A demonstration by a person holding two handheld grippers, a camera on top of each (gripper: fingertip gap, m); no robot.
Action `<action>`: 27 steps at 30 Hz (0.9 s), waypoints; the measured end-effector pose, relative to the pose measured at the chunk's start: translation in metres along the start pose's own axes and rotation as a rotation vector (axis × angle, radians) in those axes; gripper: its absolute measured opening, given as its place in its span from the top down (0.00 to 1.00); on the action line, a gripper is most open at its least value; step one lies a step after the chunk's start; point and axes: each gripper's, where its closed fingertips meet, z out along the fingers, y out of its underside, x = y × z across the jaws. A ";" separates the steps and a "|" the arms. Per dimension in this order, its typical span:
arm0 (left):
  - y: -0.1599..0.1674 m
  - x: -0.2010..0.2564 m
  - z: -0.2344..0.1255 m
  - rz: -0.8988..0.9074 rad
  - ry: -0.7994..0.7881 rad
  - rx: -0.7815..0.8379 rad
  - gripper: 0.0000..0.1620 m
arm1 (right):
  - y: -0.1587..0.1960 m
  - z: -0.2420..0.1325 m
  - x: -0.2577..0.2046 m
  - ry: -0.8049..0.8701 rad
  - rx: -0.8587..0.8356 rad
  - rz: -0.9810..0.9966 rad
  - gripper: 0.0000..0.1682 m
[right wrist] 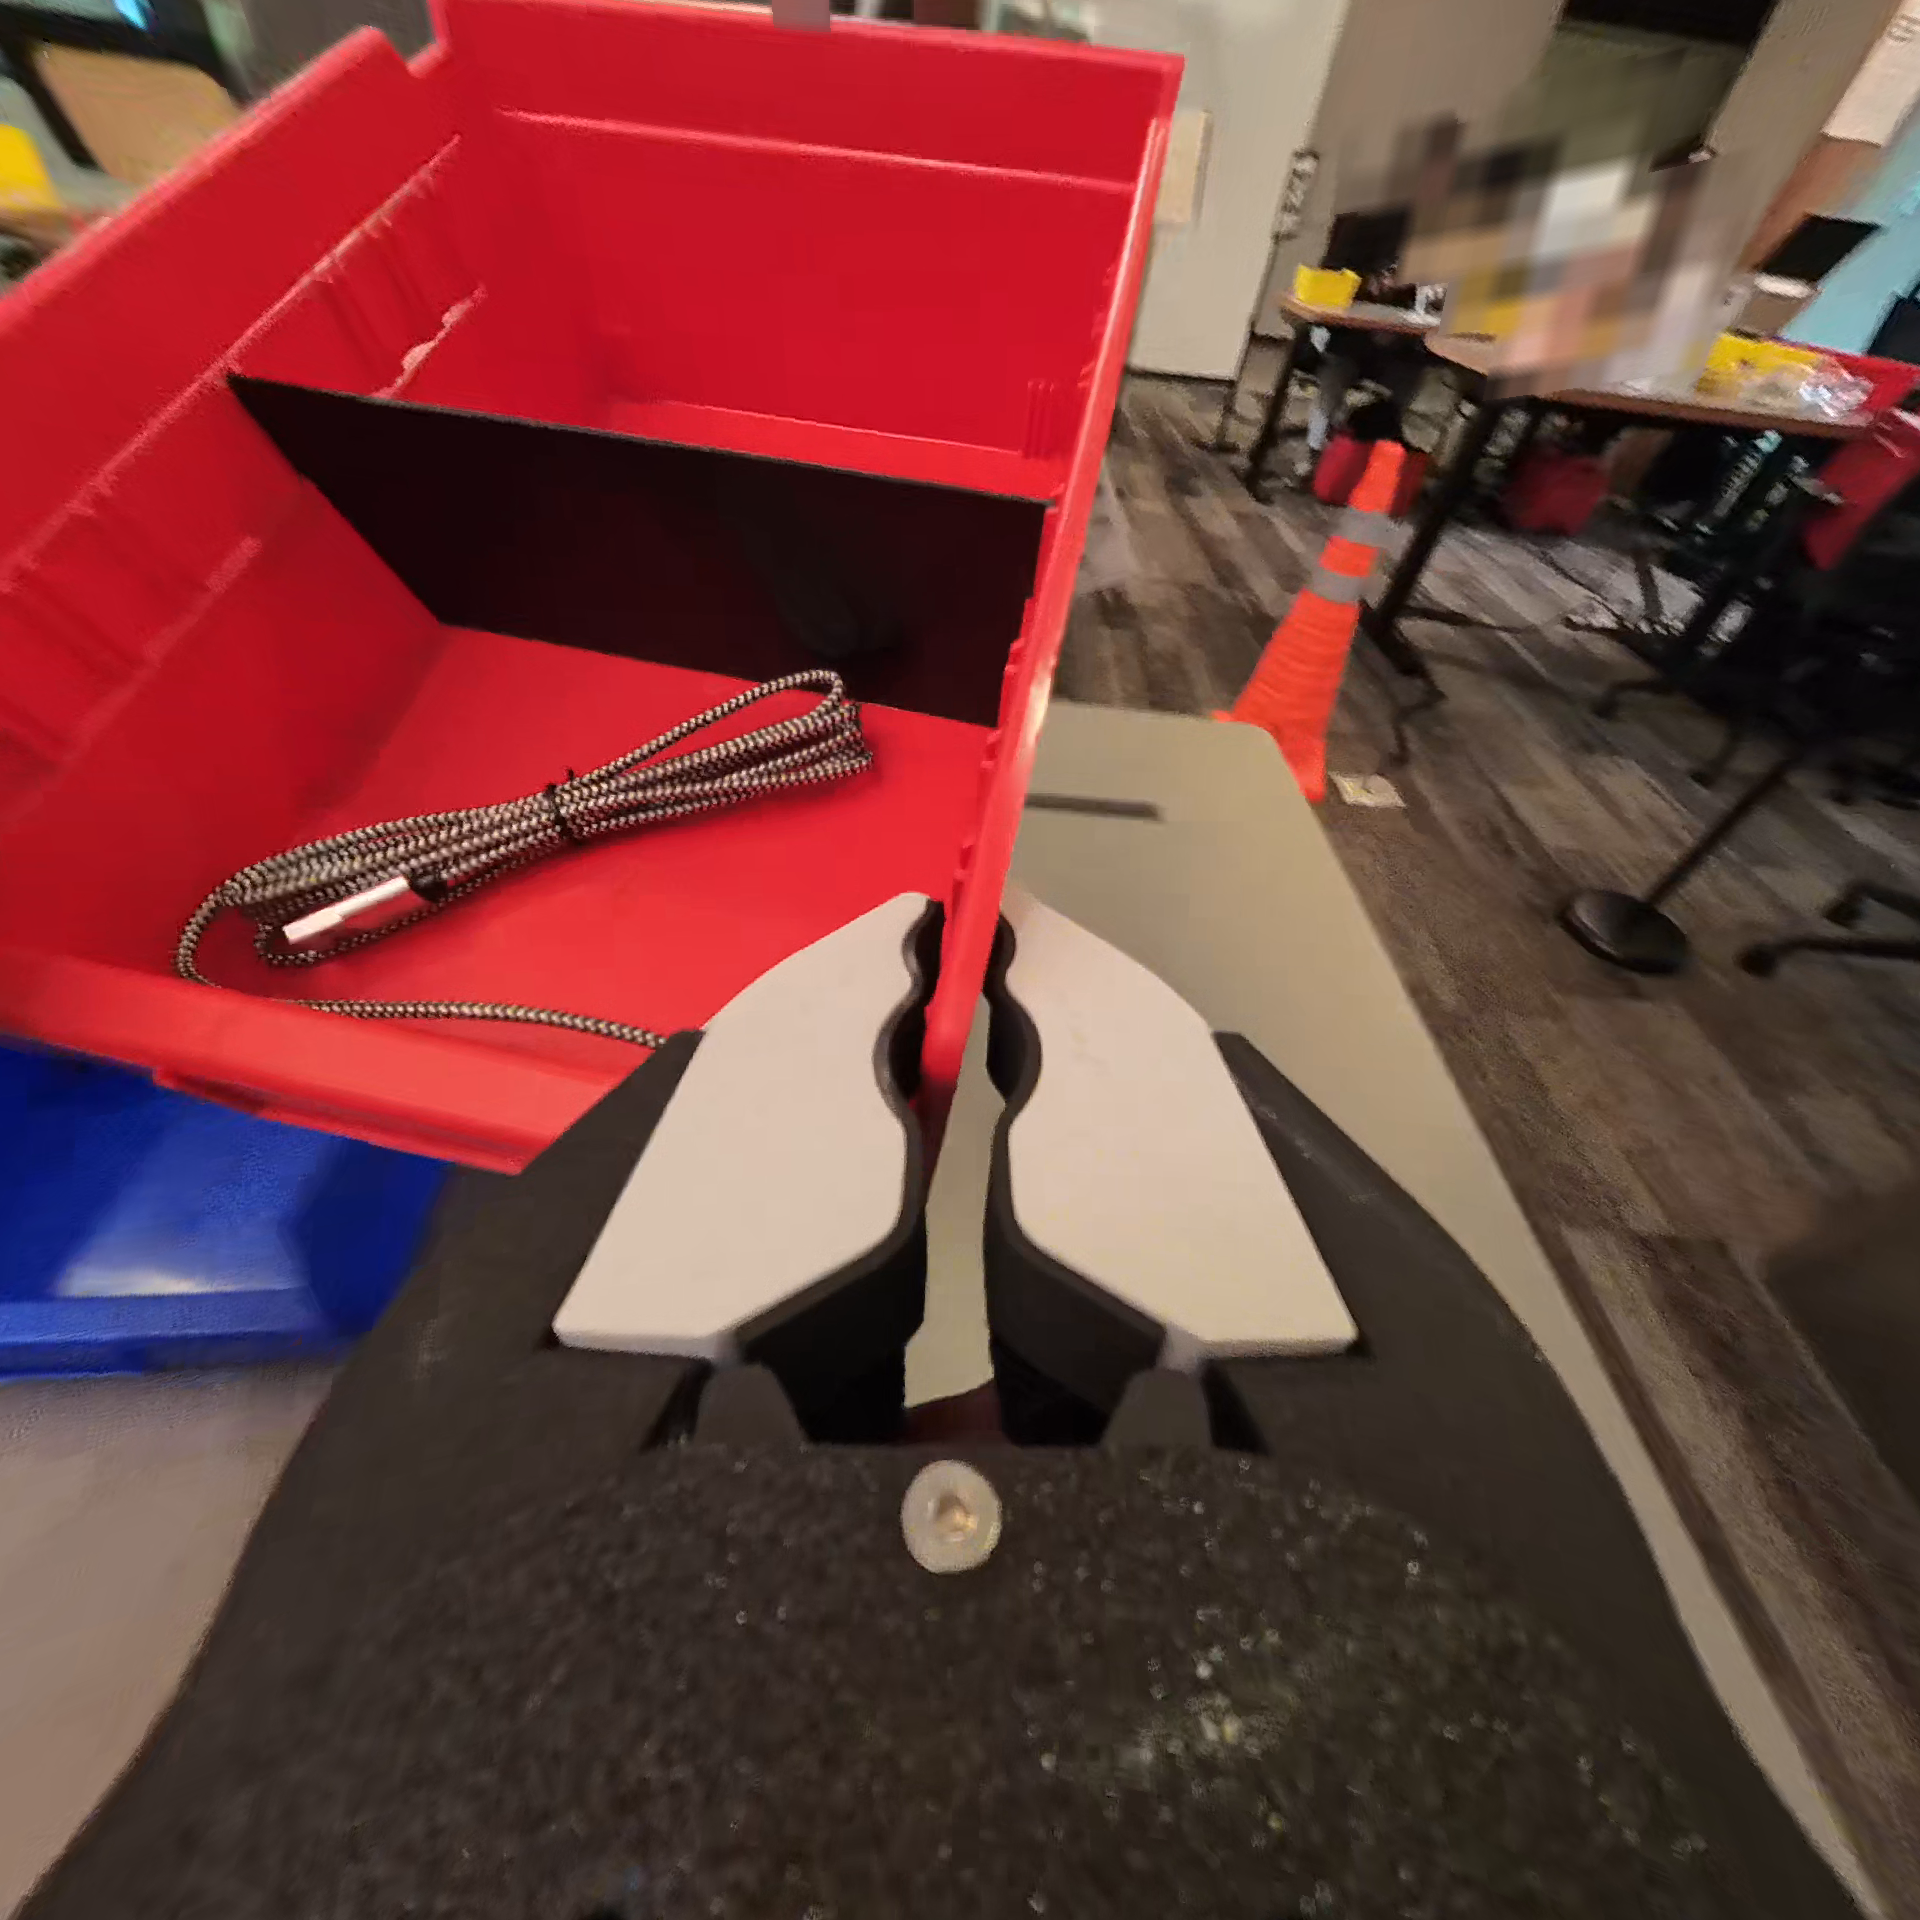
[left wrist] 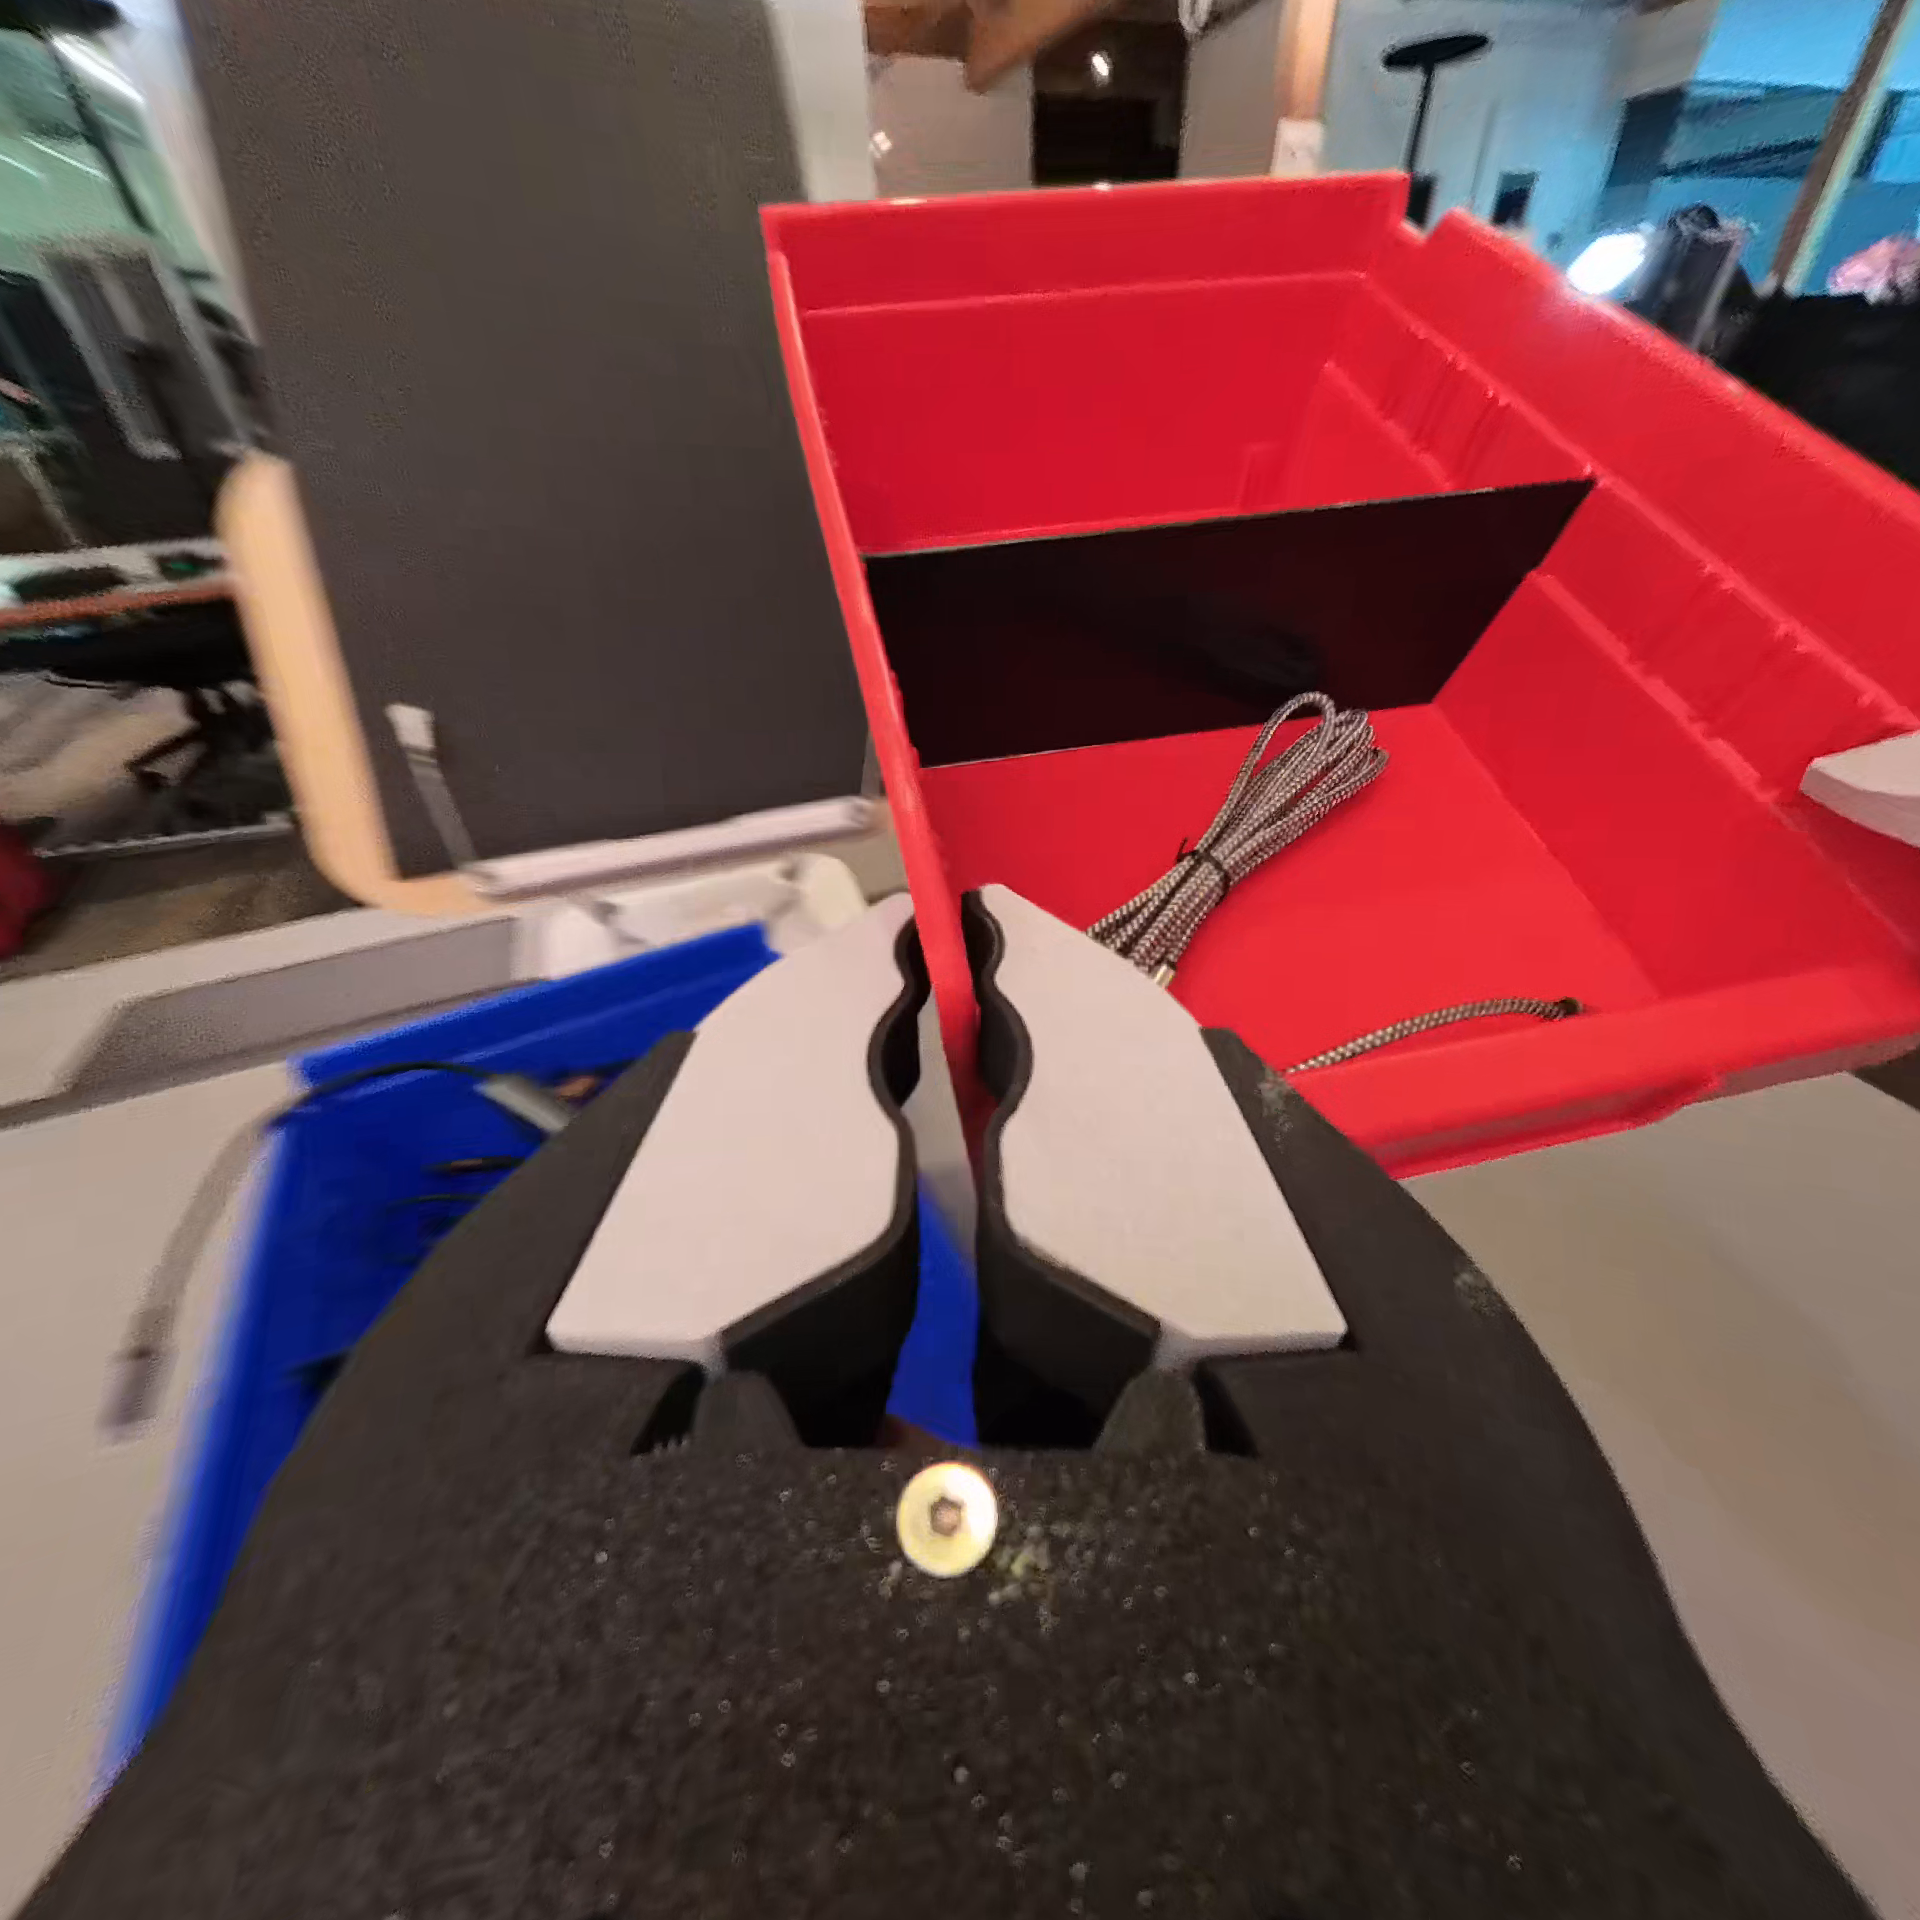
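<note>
A red plastic bin [left wrist: 1714, 540] [right wrist: 156, 343] is held tilted above the grey table, with a black divider [left wrist: 1195, 634] [right wrist: 644, 540] across its middle. My left gripper [left wrist: 943, 914] is shut on the bin's left side wall. My right gripper [right wrist: 966, 920] is shut on the bin's right side wall. A bundled braided cable [left wrist: 1257, 821] [right wrist: 582, 805] lies in the near compartment, one end trailing toward the front lip. The far compartment looks empty. A fingertip of the right gripper [left wrist: 1870, 795] shows at the bin's right wall in the left wrist view.
A blue bin [left wrist: 436, 1143] [right wrist: 166, 1216] sits on the grey table [left wrist: 1683, 1403] [right wrist: 1174, 831] below and left of the red bin, with cables in it. A grey panel with a wooden frame [left wrist: 520, 416] stands behind. An orange cone [right wrist: 1320, 613], tables and chairs stand on the floor at right. About 20 cm separates my left fingertips from my right.
</note>
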 end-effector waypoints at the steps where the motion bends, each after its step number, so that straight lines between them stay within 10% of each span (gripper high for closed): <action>1: 0.015 0.023 0.015 0.005 0.014 -0.029 0.96 | 0.013 0.005 0.025 0.024 -0.025 0.014 0.97; 14: 0.169 0.132 0.081 0.003 0.068 -0.330 0.92 | 0.192 0.077 0.124 -0.051 -0.349 0.013 0.97; 21: 0.152 0.148 0.045 0.121 0.292 -0.349 0.82 | 0.197 0.078 0.153 0.040 -0.359 0.097 0.87; 27: 0.115 0.025 -0.049 0.180 0.211 -0.259 0.77 | 0.179 0.065 0.169 0.138 -0.383 0.122 0.76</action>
